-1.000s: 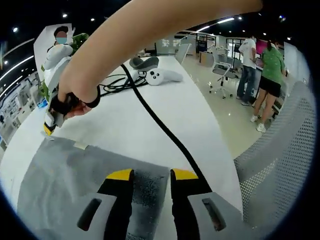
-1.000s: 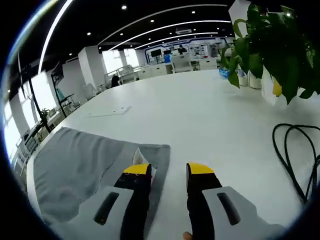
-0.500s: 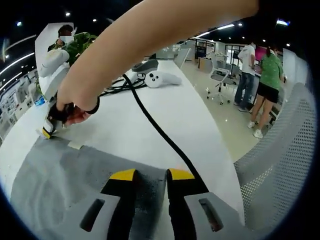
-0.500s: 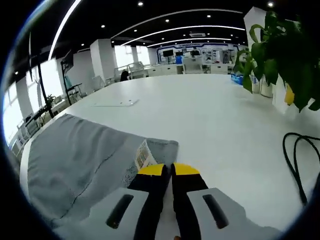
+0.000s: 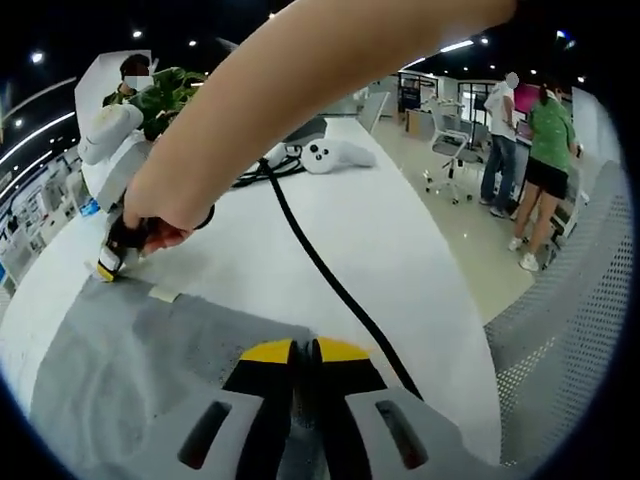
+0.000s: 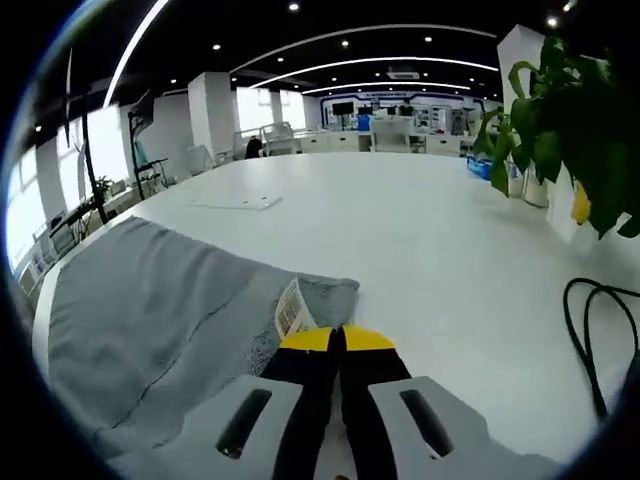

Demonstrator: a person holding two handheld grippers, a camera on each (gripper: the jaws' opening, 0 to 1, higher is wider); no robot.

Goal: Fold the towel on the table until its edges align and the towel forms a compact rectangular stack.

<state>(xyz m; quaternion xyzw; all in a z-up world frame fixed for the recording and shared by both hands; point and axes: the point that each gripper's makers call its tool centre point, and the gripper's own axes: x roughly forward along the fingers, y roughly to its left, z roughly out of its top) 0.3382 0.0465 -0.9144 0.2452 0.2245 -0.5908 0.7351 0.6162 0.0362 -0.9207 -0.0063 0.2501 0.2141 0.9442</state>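
Pinching both near corners of the grey towel (image 5: 130, 370)
Left gripper (image 5: 296, 352) and right gripper (image 6: 336, 340) jaws clamp its limp, light cloth; it spreads flat on the white worktop (image 6: 420, 230) ahead, best lifted by corners

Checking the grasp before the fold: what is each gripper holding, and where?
Both grip the grey towel: left gripper and right gripper each shut on a corner.

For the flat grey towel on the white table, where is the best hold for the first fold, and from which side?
Probably by two adjacent corners: the grey towel lies flat, so only its edges offer a pinch. The right gripper is shut at the corner with the white label, the left gripper at another corner, each coming in low from outside the edge.
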